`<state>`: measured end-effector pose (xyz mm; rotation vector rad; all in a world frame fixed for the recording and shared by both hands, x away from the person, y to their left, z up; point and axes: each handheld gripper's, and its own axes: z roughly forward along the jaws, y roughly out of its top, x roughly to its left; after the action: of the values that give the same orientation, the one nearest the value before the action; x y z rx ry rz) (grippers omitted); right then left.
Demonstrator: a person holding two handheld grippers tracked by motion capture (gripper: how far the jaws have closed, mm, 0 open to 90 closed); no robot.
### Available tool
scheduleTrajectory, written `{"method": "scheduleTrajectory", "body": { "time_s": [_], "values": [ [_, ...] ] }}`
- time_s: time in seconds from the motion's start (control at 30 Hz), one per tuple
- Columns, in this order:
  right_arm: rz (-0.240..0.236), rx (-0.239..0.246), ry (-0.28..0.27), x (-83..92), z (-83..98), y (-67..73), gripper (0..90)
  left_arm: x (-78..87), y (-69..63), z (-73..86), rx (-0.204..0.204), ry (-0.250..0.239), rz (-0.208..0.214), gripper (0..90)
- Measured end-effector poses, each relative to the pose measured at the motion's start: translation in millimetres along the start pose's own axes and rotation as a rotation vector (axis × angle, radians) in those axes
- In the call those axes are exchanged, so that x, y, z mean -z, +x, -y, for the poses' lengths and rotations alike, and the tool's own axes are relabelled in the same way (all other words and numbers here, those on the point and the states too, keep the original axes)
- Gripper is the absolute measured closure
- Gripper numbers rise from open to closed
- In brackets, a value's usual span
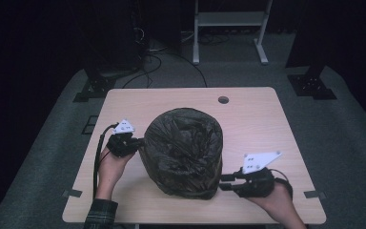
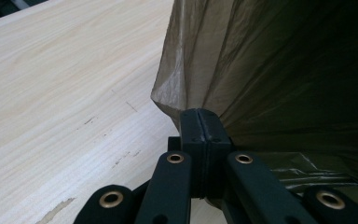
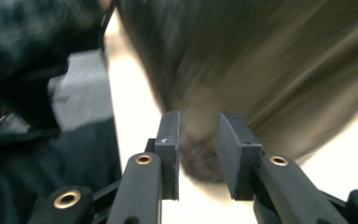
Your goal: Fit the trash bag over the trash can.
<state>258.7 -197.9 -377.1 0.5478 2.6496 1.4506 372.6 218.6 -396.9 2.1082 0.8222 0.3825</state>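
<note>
At centre of pale wooden worktop [image 1: 267, 119]: round bin lined with dark olive plastic bag [image 1: 183, 150]. Left gripper [image 1: 138, 142] at its 9 o'clock, jaws clamped on bag edge. Right gripper [image 1: 225, 182] at 5 o'clock, jaws apart, pressing on nothing.

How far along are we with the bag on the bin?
The dark plastic bag already lines the bin and drapes down its sides. The left gripper is shut on a fold of the film. The right gripper is open at the bin's base, holding nothing. Smoothing its side looks left.
</note>
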Motion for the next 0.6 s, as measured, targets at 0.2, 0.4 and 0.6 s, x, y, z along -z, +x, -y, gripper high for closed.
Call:
{"method": "scheduleTrajectory", "body": {
  "time_s": [0.2,0.4,0.6],
  "values": [
    [0.115,0.011,-0.117,36.3,-37.2,-13.8,69.6,4.0,-1.7,0.3,0.0,-0.022,0.015,89.7],
    [0.209,-0.002,-0.15,42.3,-71.5,-34.5,65.4,6.8,-1.2,1.1,0.007,-0.038,0.024,89.7],
    [0.269,-0.059,-0.133,24.8,-100.0,-75.3,58.7,6.6,-0.9,1.3,0.008,-0.035,0.027,89.6]
  ]
}}
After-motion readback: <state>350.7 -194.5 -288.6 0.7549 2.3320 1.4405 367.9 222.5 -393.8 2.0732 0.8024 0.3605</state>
